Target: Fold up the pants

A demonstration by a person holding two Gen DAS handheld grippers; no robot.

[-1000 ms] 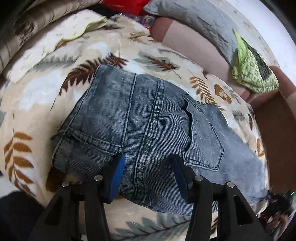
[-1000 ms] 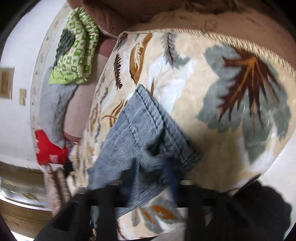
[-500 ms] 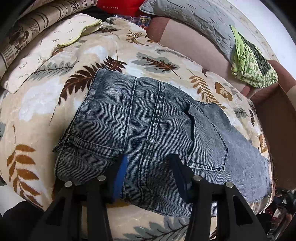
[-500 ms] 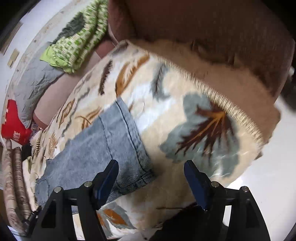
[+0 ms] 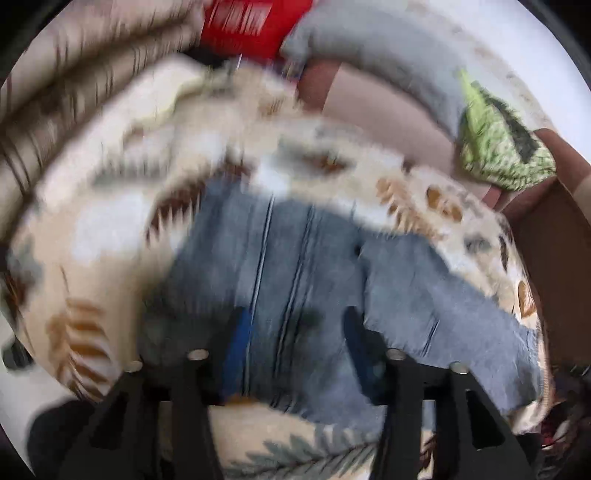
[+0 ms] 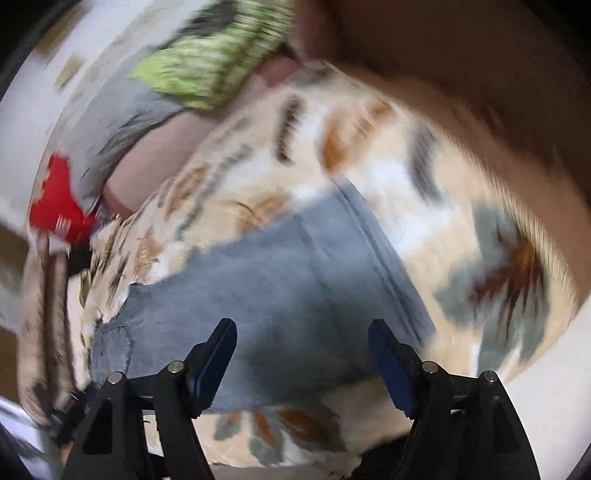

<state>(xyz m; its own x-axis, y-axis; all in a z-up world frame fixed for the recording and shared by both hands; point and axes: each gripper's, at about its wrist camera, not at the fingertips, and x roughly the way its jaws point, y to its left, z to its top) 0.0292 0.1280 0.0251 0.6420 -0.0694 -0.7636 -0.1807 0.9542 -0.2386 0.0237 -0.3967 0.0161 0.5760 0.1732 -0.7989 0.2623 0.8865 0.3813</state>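
Grey-blue jeans [image 5: 314,266] lie folded flat on a leaf-print blanket [image 5: 110,221]; the view is motion-blurred. My left gripper [image 5: 295,332] is open, its blue-padded fingers spread just above the near waistband edge. In the right wrist view the jeans [image 6: 288,291] show their hem end, and my right gripper [image 6: 303,343] is open and empty above that near edge.
A green patterned cloth [image 5: 506,147] and a grey pillow [image 5: 369,62] lie on the sofa back. A red bag [image 5: 251,22] sits at the far end. The brown sofa arm [image 6: 461,55] rises beyond the blanket. White floor [image 6: 554,369] lies at the right.
The right gripper let go of the hem, opened and swung back over the jeans. The left gripper stayed open over the waistband and is moving, blurring its view.
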